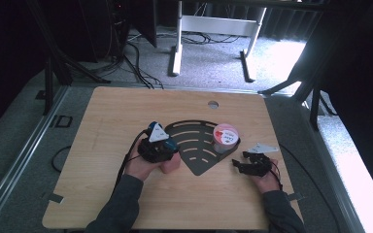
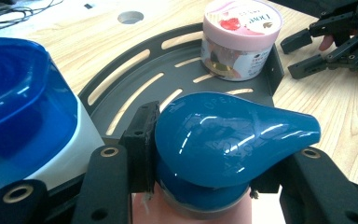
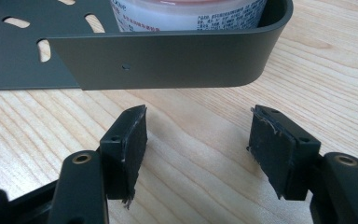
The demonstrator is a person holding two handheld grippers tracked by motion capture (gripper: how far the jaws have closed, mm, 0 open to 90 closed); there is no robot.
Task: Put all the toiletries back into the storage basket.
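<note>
My left gripper [image 1: 158, 148] is shut on the glossy blue teardrop cap [image 2: 233, 135] of a pink bottle [image 1: 171, 165], which stands on the table at the left tip of a dark slotted fan-shaped tray [image 1: 194, 145]. A pink-lidded jar [image 1: 226, 136] sits in the tray's far right corner [image 2: 272, 70]. My right gripper [image 1: 245, 162] rests open on the wood just right of the tray. In the right gripper view its jaws [image 3: 198, 144] stand wide apart with nothing between them, facing the tray's curved wall [image 3: 168, 60], behind which the jar [image 3: 186, 14] rises.
A white container with a blue lid [image 2: 23, 107] stands close by the left jaw. The wooden table [image 1: 126, 107] has a round cable hole [image 1: 213, 104] near its far edge. Cables trail from both grippers. Beyond the table are floor cables and a white desk frame [image 1: 213, 24].
</note>
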